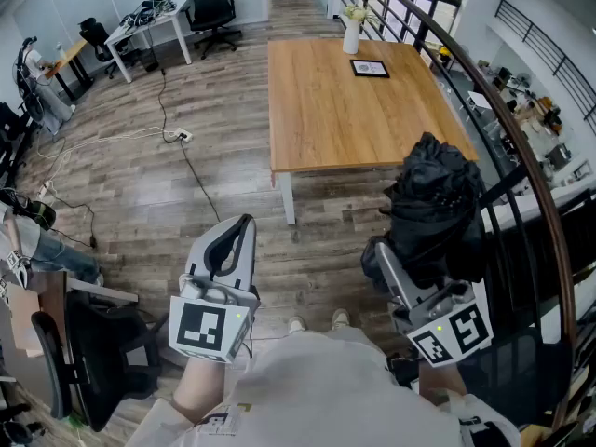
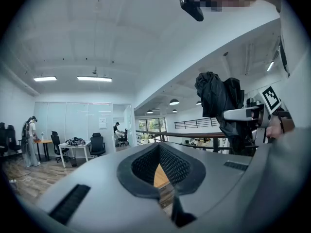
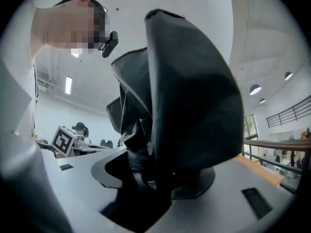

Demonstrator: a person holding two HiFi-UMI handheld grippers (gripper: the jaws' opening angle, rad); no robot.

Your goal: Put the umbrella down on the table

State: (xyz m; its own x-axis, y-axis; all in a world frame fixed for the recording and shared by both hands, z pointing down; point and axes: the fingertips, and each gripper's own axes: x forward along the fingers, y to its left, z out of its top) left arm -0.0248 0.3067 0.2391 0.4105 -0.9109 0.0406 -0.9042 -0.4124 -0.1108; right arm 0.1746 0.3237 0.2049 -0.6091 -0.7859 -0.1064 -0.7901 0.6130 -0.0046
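A black folded umbrella (image 1: pixel 433 203) stands bunched and upright in my right gripper (image 1: pixel 396 264), whose jaws are shut on its lower part. In the right gripper view the umbrella (image 3: pixel 189 91) fills the middle and hides the pads of the right gripper (image 3: pixel 160 174). The wooden table (image 1: pixel 345 110) lies ahead, beyond both grippers. My left gripper (image 1: pixel 244 222) is held over the floor to the left, its jaws shut with nothing between them. In the left gripper view the left gripper (image 2: pixel 159 154) points level, and the umbrella (image 2: pixel 218 101) shows at the upper right.
A white vase (image 1: pixel 351 31) and a dark picture frame (image 1: pixel 370 68) stand at the table's far end. A dark curved handrail (image 1: pixel 521 156) runs along the right. A white desk (image 1: pixel 149 26), an office chair (image 1: pixel 212 7) and floor cables (image 1: pixel 177 138) are at the left.
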